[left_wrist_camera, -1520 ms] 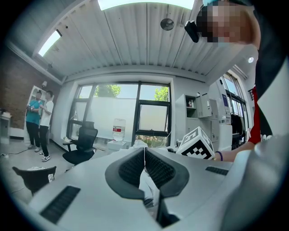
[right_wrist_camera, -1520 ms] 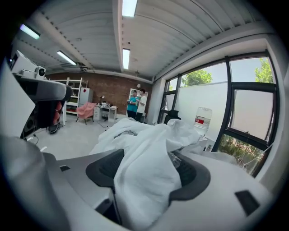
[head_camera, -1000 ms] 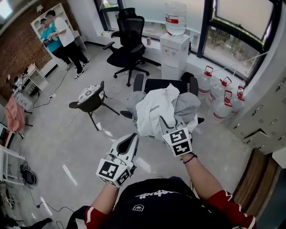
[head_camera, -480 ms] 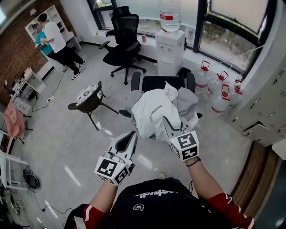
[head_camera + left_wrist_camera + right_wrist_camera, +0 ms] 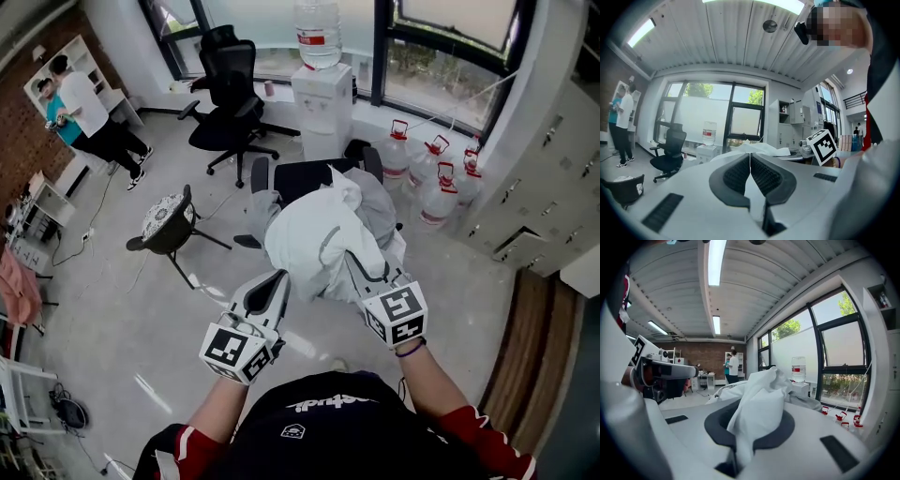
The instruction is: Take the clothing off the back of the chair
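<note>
A white and grey garment (image 5: 314, 234) hangs bunched over the black chair (image 5: 309, 173) in the head view. My right gripper (image 5: 354, 258) is shut on a fold of it at the near side, and the cloth is drawn toward me. The right gripper view shows white fabric (image 5: 759, 399) pinched between the dark pads and spilling over them. My left gripper (image 5: 277, 279) hovers just left of the garment without touching it. In the left gripper view its jaws (image 5: 750, 157) are pressed together with nothing between them, and the garment (image 5: 759, 149) lies beyond the tips.
A second black office chair (image 5: 230, 89) stands at the back, with a water dispenser (image 5: 322, 94) beside it. Several water jugs (image 5: 427, 178) line the window wall. A small dark stool (image 5: 169, 220) sits at the left. Two people (image 5: 80, 108) stand far left. Lockers (image 5: 553, 187) fill the right side.
My right gripper has drawn back and risen with the garment, which now spreads wider and nearer me. The left gripper rose a little, still shut and empty.
</note>
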